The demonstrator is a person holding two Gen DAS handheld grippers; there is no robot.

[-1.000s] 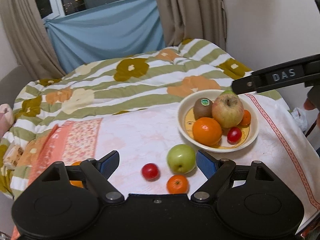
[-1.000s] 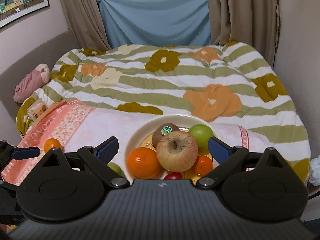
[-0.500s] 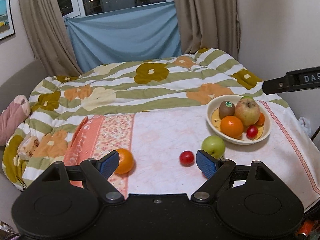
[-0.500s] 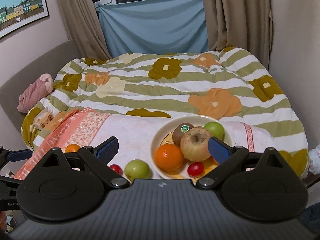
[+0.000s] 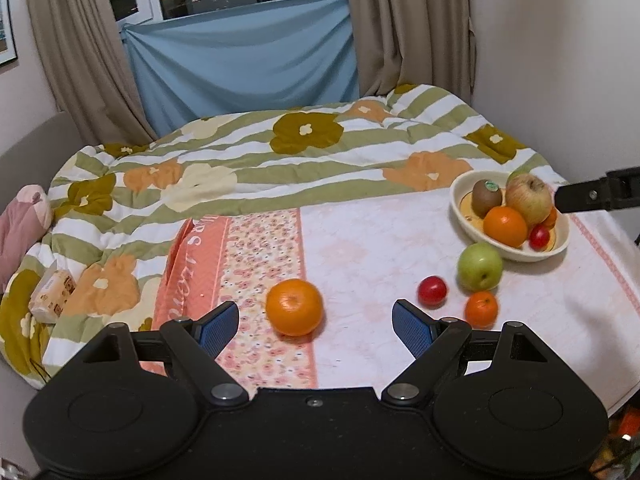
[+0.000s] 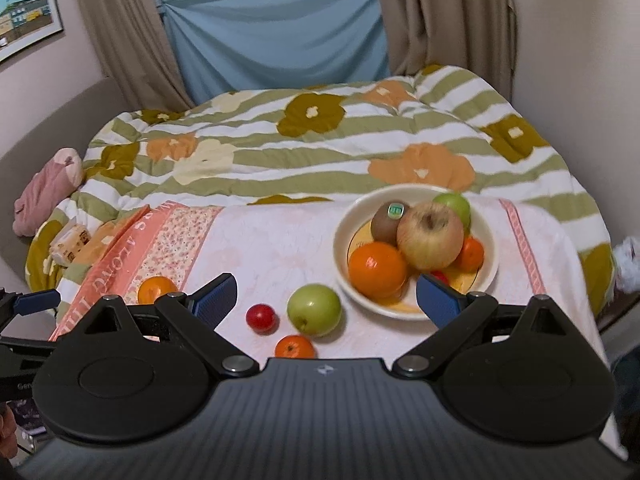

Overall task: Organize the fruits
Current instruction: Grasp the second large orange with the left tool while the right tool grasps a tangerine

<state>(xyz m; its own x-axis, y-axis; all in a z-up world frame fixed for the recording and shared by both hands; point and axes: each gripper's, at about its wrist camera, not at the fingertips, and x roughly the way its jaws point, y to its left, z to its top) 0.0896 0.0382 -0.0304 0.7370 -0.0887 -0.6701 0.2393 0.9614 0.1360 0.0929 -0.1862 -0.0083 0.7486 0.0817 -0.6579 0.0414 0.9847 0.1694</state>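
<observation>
A cream bowl [image 5: 562,246] [image 6: 490,256] on the pink cloth holds a kiwi, a red-yellow apple [image 6: 430,236], an orange, a small tangerine, a cherry tomato and a green apple. Loose on the cloth lie a big orange [image 5: 295,306] [image 6: 154,289], a cherry tomato [image 5: 432,290] [image 6: 261,317], a green apple [image 5: 479,266] [image 6: 314,309] and a small tangerine [image 5: 481,309] [image 6: 295,347]. My left gripper [image 5: 316,326] is open and empty, just short of the big orange. My right gripper [image 6: 324,300] is open and empty, above the loose green apple and near the bowl.
The pink cloth [image 5: 360,248] lies on a striped flowered quilt [image 5: 248,160]. A tissue pack [image 5: 52,290] and a pink soft toy [image 5: 20,226] lie at the left edge. A wall stands close on the right. The right gripper's finger shows in the left wrist view [image 5: 596,196].
Both grippers have pulled back from the bowl and shifted left. The big orange now sits between my left fingers' line; the loose fruits have come into the right wrist view. Jaws stay open.
</observation>
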